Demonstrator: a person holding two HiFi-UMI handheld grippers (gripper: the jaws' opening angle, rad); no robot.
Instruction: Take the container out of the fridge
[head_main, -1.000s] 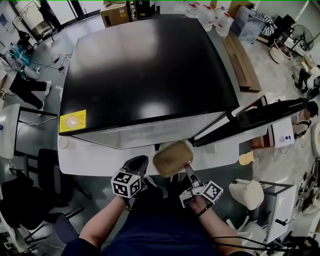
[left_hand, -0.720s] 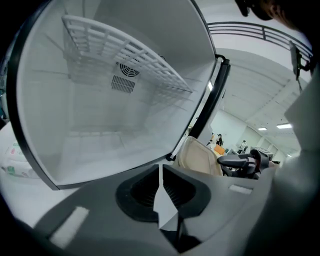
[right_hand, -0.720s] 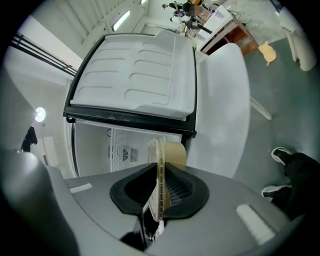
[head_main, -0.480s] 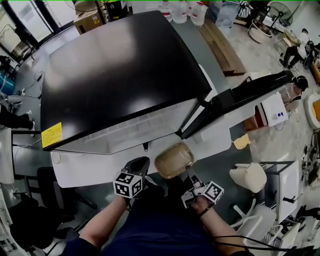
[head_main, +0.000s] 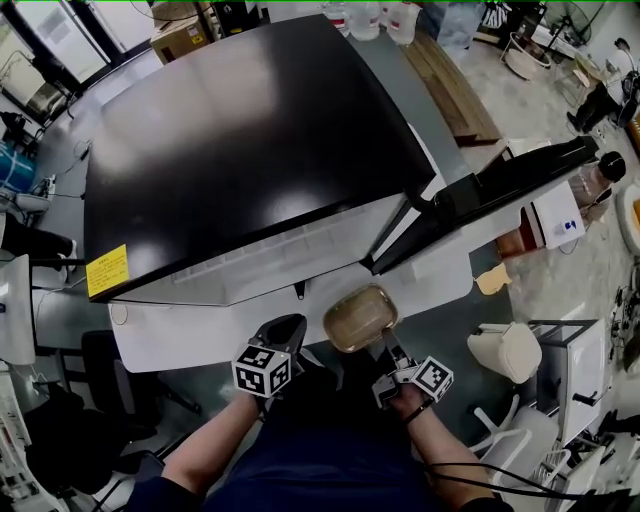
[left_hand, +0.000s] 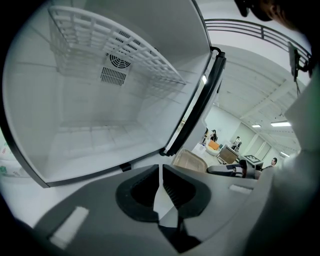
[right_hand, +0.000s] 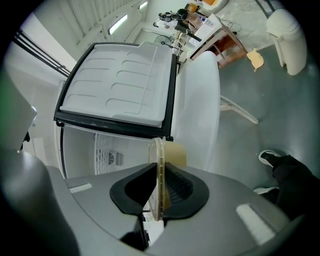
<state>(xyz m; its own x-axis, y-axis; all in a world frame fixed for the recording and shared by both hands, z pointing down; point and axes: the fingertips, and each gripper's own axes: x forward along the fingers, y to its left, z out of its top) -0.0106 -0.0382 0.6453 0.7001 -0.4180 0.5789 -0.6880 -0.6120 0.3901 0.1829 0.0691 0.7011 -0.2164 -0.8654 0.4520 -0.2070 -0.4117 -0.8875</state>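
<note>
The tan lidded container hangs in front of the open fridge, just outside its lower front edge. My right gripper is shut on the container's rim; in the right gripper view the container stands on edge between the jaws of the right gripper. To its left, my left gripper holds nothing. In the left gripper view the left gripper has its jaws together, pointing into the white, bare fridge interior, with the container off to the right.
The fridge door stands swung open to the right. A wire shelf sits high inside the fridge. A beige chair stands on the floor at right, and a cardboard box and water bottles behind the fridge.
The right gripper has carried the container a little down and to the right, away from the fridge opening. The left gripper shifted slightly, jaws still together.
</note>
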